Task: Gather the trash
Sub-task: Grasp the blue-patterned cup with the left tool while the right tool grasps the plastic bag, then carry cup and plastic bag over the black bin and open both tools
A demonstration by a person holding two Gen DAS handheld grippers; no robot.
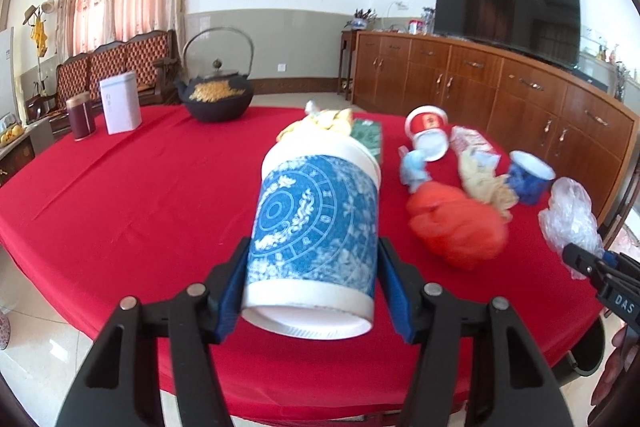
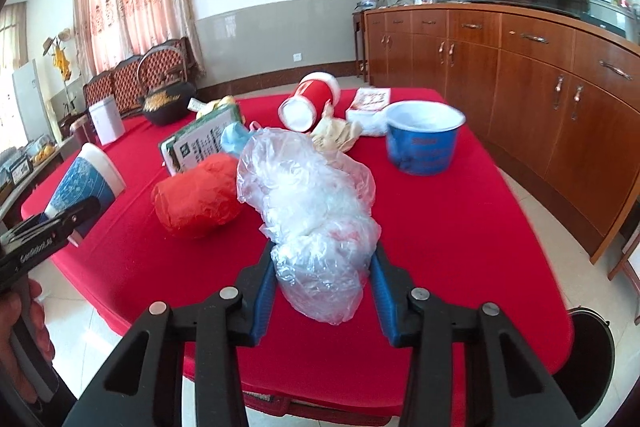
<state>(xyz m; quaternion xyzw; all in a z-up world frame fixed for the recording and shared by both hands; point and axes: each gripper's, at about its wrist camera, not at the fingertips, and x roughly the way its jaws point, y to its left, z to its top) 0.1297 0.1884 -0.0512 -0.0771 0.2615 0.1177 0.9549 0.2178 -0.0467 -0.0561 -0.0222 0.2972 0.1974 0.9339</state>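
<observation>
Gripping a blue-patterned paper cup (image 1: 314, 227), left gripper (image 1: 312, 291); right gripper (image 2: 322, 283) clamps crumpled clear plastic bag (image 2: 308, 203); blue bowl (image 2: 424, 139) looks empty.

The letters "DAS" stand in white on the black body of the right gripper (image 1: 618, 301), seen at the right edge of the left wrist view. White lettering also runs along the black body of the left gripper (image 2: 36, 255) in the right wrist view, too blurred to read. The green box (image 2: 204, 141) carries a printed white label, but its lines are illegible.
</observation>
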